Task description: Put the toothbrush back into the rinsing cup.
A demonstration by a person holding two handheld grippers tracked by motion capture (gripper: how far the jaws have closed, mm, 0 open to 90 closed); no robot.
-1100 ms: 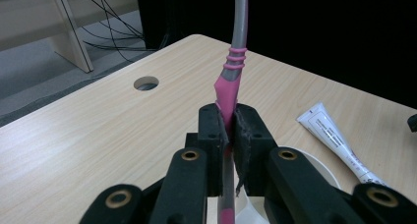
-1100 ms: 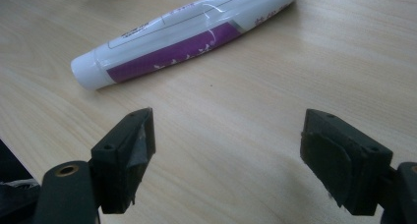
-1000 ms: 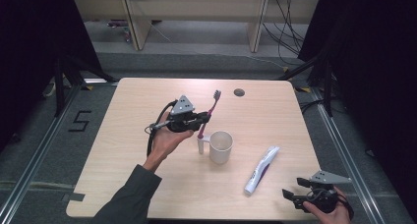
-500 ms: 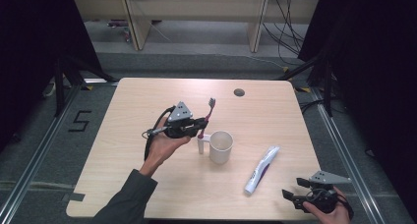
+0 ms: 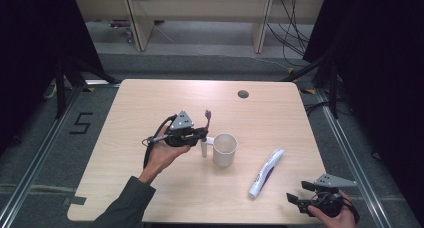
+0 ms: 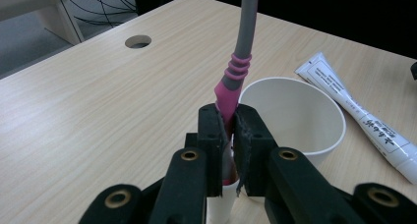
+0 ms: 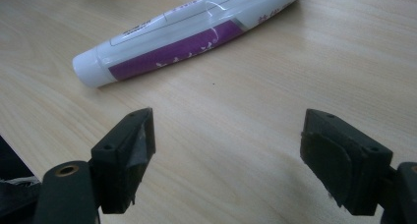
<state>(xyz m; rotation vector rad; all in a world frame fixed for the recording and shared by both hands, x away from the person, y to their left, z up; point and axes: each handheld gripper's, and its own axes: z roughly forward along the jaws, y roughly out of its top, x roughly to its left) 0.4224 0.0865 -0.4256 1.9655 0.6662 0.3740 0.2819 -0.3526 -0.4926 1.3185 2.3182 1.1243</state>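
Holding a toothbrush (image 6: 235, 76) in our left tool (image 5: 200, 134), with both jaws pinched tight on its pink handle so the grey neck sticks up and the bristle head (image 5: 207, 114) points away from us. It hangs right beside the white cup (image 5: 225, 149), near the middle of the tabletop (image 5: 125, 113); in the left gripper view the cup's rim sits just behind the jaws. Our right tool (image 5: 296, 200) is at the near right corner, jaws spread wide with nothing between them. A white and purple toothpaste tube (image 7: 192, 35) lies flat just ahead of it, well apart from the cup.
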